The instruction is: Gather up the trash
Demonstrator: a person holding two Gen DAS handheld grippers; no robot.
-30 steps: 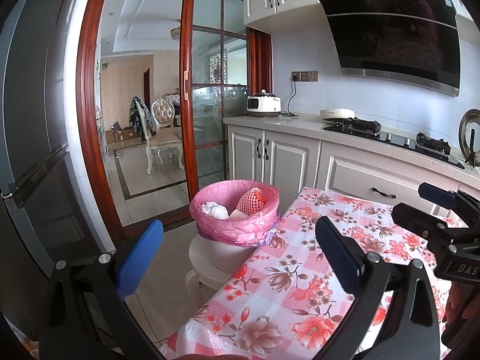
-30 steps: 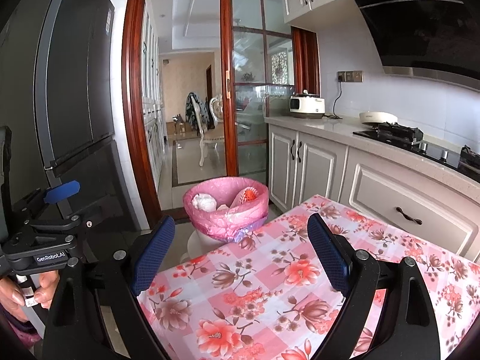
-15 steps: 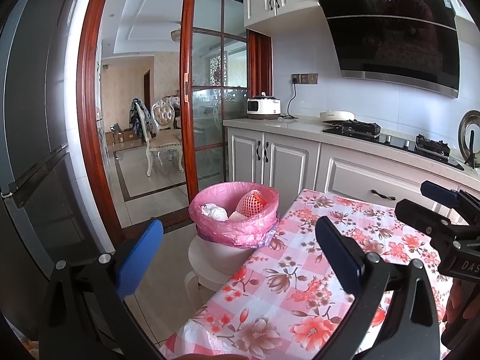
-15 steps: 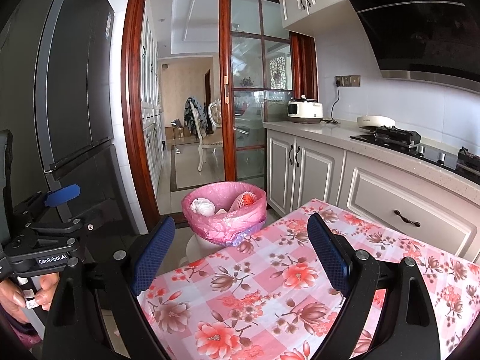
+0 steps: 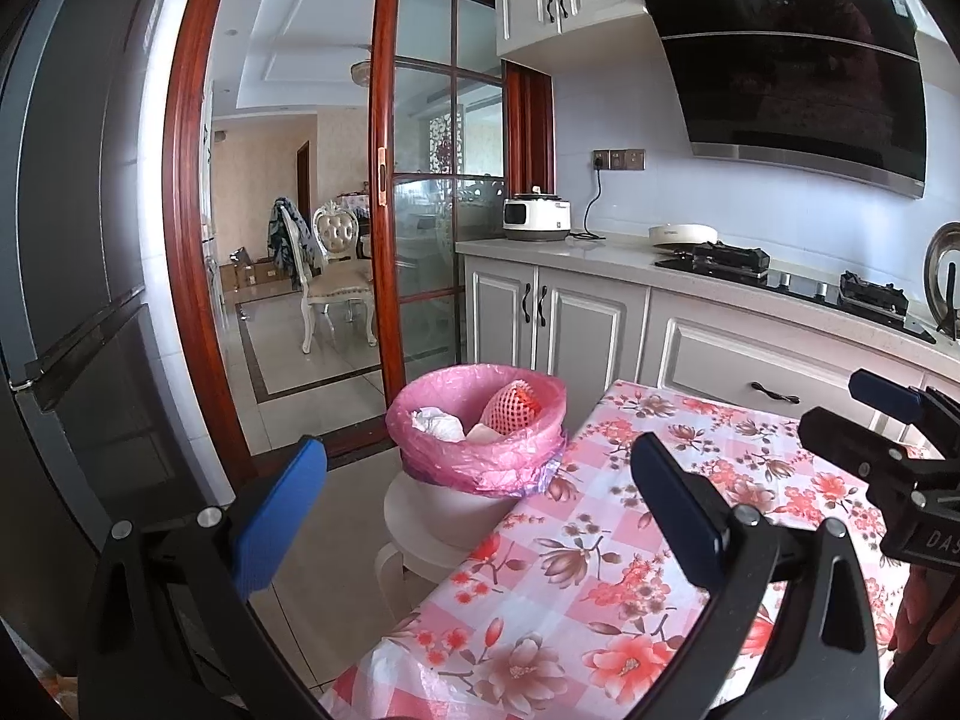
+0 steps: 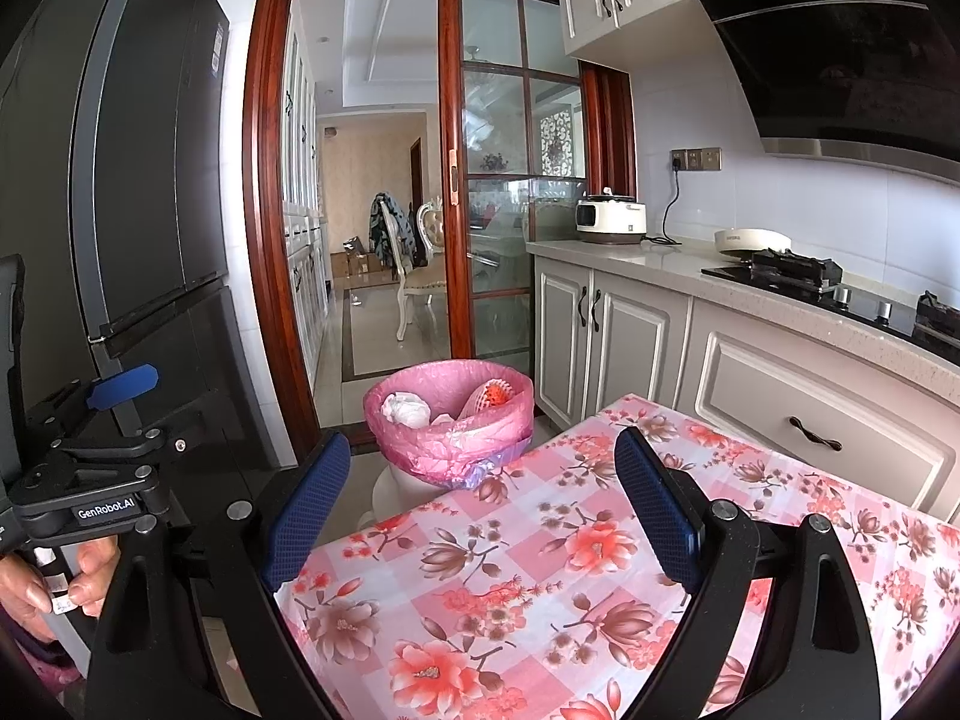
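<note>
A bin lined with a pink bag [image 5: 480, 438] [image 6: 450, 426] stands on a white stool [image 5: 432, 528] off the table's far left corner. In it lie crumpled white paper [image 5: 438, 423] [image 6: 405, 408] and a fruit in red foam netting [image 5: 510, 408] [image 6: 492, 396]. My left gripper [image 5: 474, 510] is open and empty, held above the table's near left edge. My right gripper [image 6: 480, 498] is open and empty above the floral tablecloth [image 6: 570, 570] [image 5: 600, 570]. Each gripper shows at the edge of the other's view.
A kitchen counter [image 5: 630, 264] with a rice cooker [image 5: 534, 217], a pan and a gas hob [image 5: 780, 282] runs along the right. A dark fridge [image 6: 138, 210] stands on the left. A glass sliding door [image 5: 420, 210] opens onto a dining room with a chair [image 5: 336, 276].
Both grippers have drawn back and risen slightly, so the bin sits a little farther off and lower in both views. Both stay open and empty.
</note>
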